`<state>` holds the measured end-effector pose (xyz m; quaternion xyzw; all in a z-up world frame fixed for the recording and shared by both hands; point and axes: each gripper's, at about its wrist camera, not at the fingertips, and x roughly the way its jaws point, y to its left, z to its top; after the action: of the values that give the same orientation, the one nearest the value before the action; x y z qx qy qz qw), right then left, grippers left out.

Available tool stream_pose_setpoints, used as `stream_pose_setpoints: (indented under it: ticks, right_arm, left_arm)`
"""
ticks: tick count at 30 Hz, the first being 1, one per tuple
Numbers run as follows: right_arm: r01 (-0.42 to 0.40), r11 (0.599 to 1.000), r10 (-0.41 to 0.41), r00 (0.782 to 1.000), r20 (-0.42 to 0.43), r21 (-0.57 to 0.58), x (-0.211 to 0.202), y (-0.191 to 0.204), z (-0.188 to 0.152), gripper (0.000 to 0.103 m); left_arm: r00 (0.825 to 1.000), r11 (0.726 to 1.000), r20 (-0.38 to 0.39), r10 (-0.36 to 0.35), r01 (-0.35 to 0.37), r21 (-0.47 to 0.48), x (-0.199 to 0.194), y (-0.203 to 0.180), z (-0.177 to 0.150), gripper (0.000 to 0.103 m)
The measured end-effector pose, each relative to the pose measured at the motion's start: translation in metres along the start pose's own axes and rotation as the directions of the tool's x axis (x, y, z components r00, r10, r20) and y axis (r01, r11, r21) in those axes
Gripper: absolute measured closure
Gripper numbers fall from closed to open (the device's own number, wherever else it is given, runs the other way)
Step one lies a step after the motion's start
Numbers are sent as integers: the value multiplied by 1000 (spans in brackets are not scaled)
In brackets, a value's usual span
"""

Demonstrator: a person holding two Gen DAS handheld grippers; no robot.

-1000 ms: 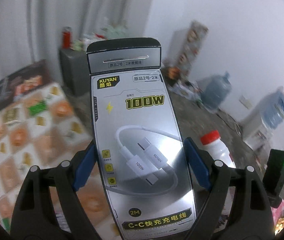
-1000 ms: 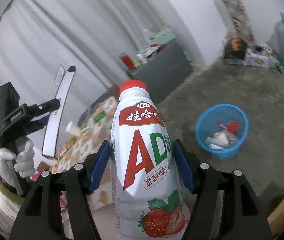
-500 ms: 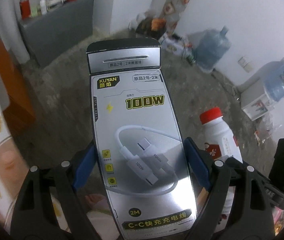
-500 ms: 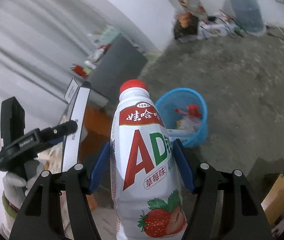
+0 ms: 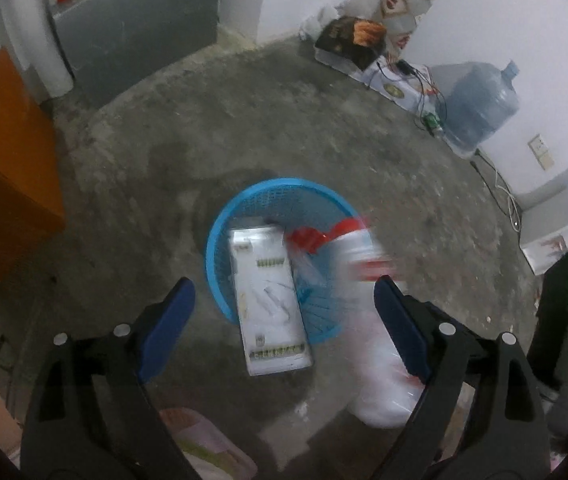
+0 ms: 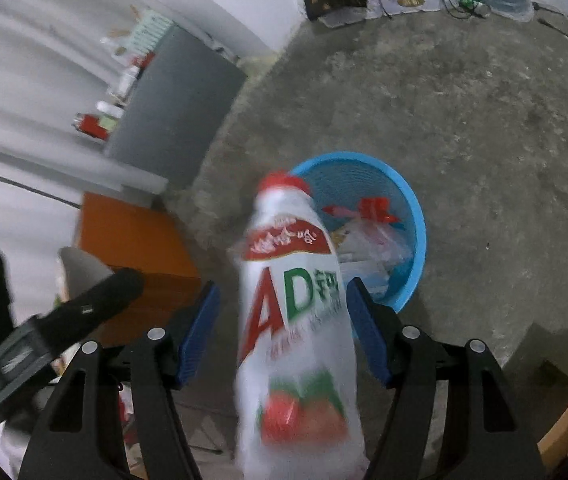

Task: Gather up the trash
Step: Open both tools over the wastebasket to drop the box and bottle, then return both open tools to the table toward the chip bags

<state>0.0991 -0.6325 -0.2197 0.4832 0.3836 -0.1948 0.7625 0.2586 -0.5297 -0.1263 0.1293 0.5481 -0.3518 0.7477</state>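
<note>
**Left gripper opening over blue basket, box loose**

Left gripper (image 5: 283,282): aimed steeply down at the grey concrete floor (image 5: 284,120), jaws wide and opening. Between them, yet apart from both blue pads, the flat silver-white cardboard cable box (image 5: 270,300), clear of any grip. Upper end of it inside the round blue plastic mesh basket (image 5: 276,184), lower end jutting out over the near rim. Cannot tell whether resting there or in the air.

Right gripper (image 6: 283,284): jaws part-way apart around the white plastic drink bottle with red cap and strawberry label (image 6: 296,320). Blurred and tilted, neck towards the basket; right pad at its edge, a clear gap of floor at the left pad, so not clamped. Same bottle at the right of the left wrist view, smeared, beside the basket.

Already in the basket: crumpled clear wrapping with red parts (image 6: 372,220). Well apart against the far wall, a large blue water jug (image 5: 480,104).
</note>
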Motion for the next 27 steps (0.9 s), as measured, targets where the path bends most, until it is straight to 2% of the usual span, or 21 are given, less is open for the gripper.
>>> stream_pose_setpoints:
  ticks: [2,5,12,18,21,23,27]
  right_arm:
    - [-14,1000,14,1000,23,-12,-7,0,-11,39]
    - [14,999,-12,998,61,-39,-24,-6,-31,39]
    - [73,995,-64,990,125,-70,-71,-15,-96,39]
    - [137,976,-98,971,218,-170,-122,14,-146,38]
    - [161,960,-95,957,276,-228,-145,34,-164,28]
    - [190,942,-99,945,312,-276,-158,51,-174,26]
    - [202,906,-53,925,376,-371,-184,84,-190,19]
  left_arm:
    - [1000,1000,9,-23,22,18,-8,-2,-5,16]
    - [999,999,50,-19,16,51,-29,0,-15,16]
    - [983,994,167,-76,62,87,-104,1,-47,16]
    - [948,990,291,-130,107,95,-174,2,-88,16]
    - [920,987,356,-161,143,76,-209,9,-117,16]
    - [909,986,382,-167,156,58,-225,15,-132,16]
    - [887,986,433,-163,162,40,-258,29,-167,16]
